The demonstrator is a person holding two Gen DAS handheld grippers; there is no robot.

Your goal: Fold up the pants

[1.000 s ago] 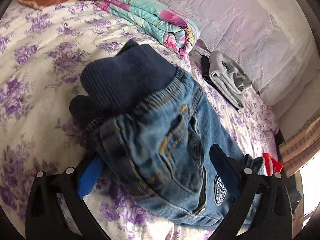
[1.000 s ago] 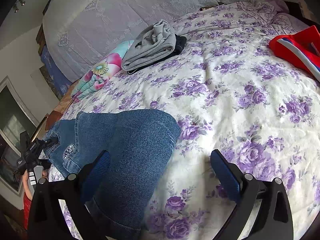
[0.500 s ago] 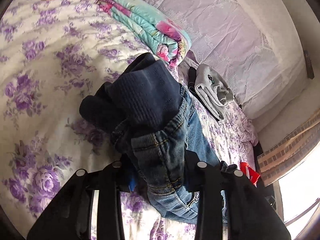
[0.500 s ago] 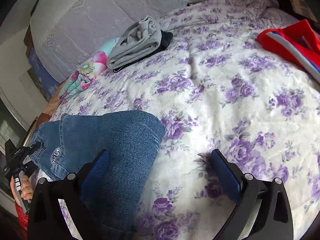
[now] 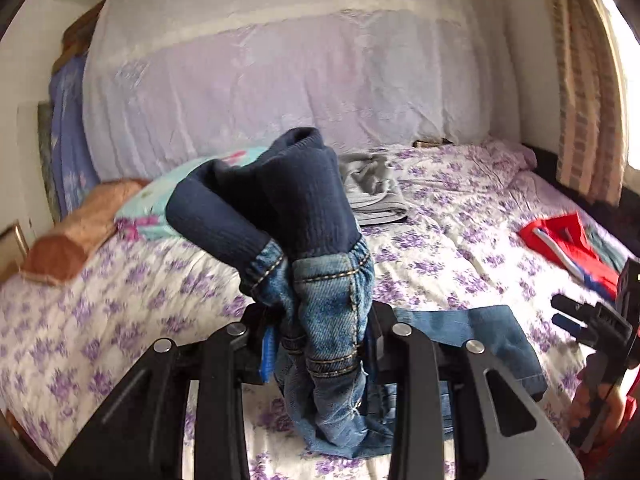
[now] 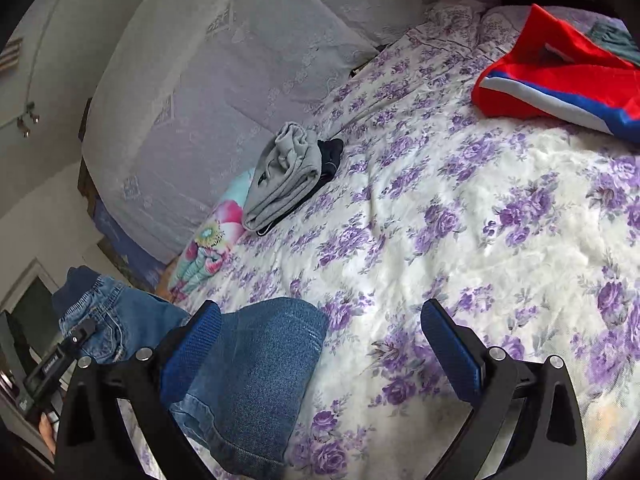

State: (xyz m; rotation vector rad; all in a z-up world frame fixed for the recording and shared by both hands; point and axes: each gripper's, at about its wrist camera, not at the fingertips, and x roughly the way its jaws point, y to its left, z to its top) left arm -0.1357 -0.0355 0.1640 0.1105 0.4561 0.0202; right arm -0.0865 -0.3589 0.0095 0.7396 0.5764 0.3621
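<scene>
Blue denim pants [image 5: 332,312] with a dark navy ribbed waistband [image 5: 280,196] are bunched between the pads of my left gripper [image 5: 320,340], which is shut on the waist end and holds it up off the bed. The legs trail down to the bedspread [image 5: 492,340]. In the right wrist view the leg end of the pants [image 6: 256,364] lies on the bed, with the lifted waist [image 6: 100,312] at far left. My right gripper [image 6: 320,344] stands open over the bed; its left pad is over the denim without gripping it.
A purple-flowered bedspread [image 6: 460,240] covers the bed. A folded grey garment [image 6: 288,172] on a dark one lies near the white-covered headboard [image 5: 300,80]. A folded floral quilt [image 6: 212,248] is to the left. A red, white and blue garment [image 6: 560,84] lies at right.
My left gripper closed on the waist of the pants, lifted it and rolled upright. The right gripper shifted a little over the leg end and stayed open.
</scene>
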